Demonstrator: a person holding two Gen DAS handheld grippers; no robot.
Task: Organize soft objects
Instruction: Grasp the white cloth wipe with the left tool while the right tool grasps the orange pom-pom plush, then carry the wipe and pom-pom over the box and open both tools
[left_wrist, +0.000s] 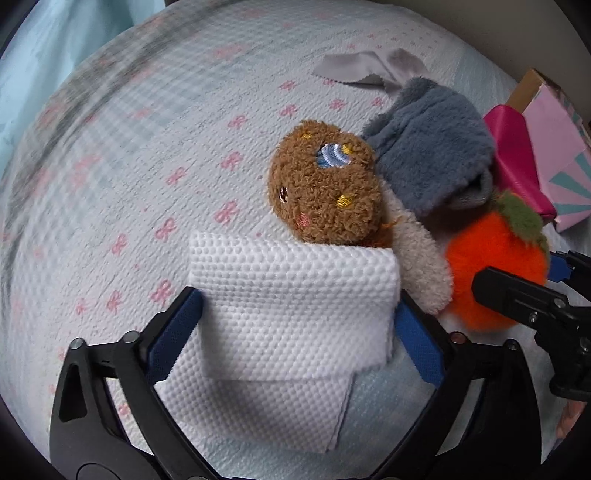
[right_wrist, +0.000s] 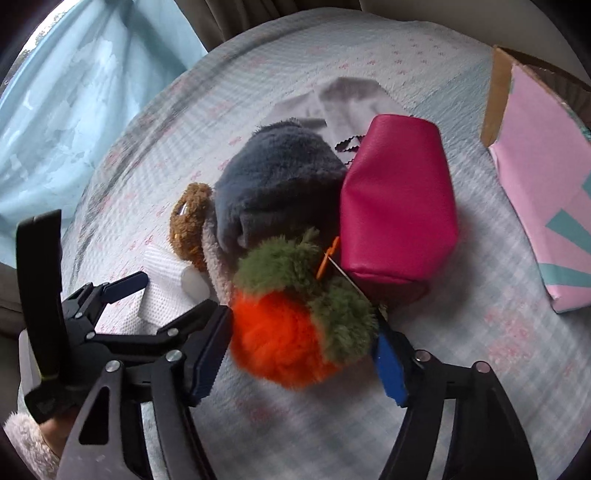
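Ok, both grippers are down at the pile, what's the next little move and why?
Probably close the right gripper fully on the orange plush: the toy sits between its blue pads but looks barely squeezed. The left gripper brackets the white folded cloth, so it can pinch next.

left gripper (left_wrist: 295, 314) straddles a folded white cloth (left_wrist: 284, 295), brown plush (left_wrist: 325, 184) just behind, orange plush fruit (left_wrist: 491, 266) off right.
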